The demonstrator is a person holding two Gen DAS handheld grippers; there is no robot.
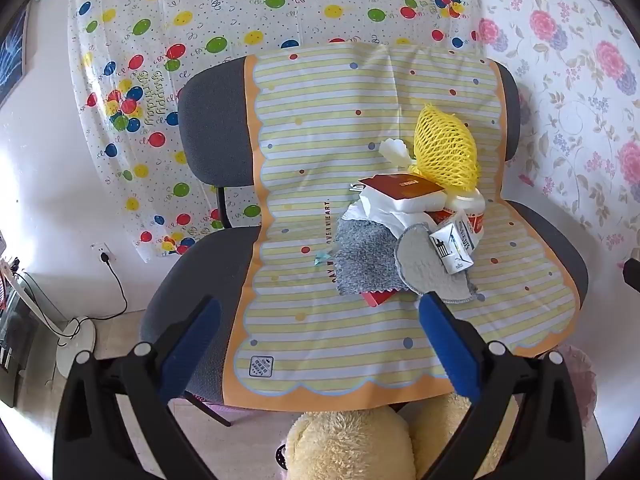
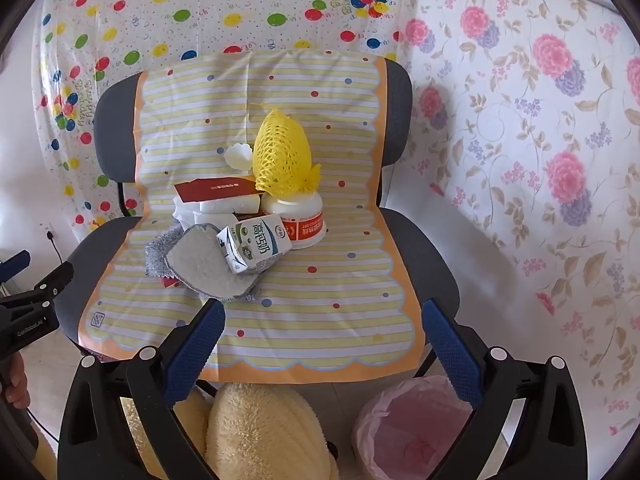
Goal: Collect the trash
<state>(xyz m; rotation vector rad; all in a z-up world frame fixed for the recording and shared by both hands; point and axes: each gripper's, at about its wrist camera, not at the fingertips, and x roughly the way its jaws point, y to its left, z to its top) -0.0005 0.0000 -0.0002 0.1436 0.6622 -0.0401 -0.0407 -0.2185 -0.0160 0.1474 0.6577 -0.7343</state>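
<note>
A heap of trash lies on a grey chair draped with a striped sheet (image 2: 320, 300). In it I see a yellow foam net (image 2: 283, 156), a white milk carton (image 2: 253, 243), a round white tub with a red label (image 2: 299, 216), a red-topped white box (image 2: 218, 196), grey cloths (image 2: 200, 264) and crumpled white paper (image 1: 376, 212). My left gripper (image 1: 320, 320) hovers open in front of the seat, nothing between its blue pads. My right gripper (image 2: 323, 324) is open too, short of the heap. A bin lined with a pink bag (image 2: 412, 428) stands on the floor at lower right.
Fluffy yellow fabric (image 2: 260, 436) fills the bottom of both views, below the grippers. A balloon-print sheet (image 1: 240, 12) and floral wallpaper (image 2: 540, 120) cover the walls behind. A white fan base (image 1: 76, 344) and a plugged-in cable (image 1: 116, 280) sit on the floor at left.
</note>
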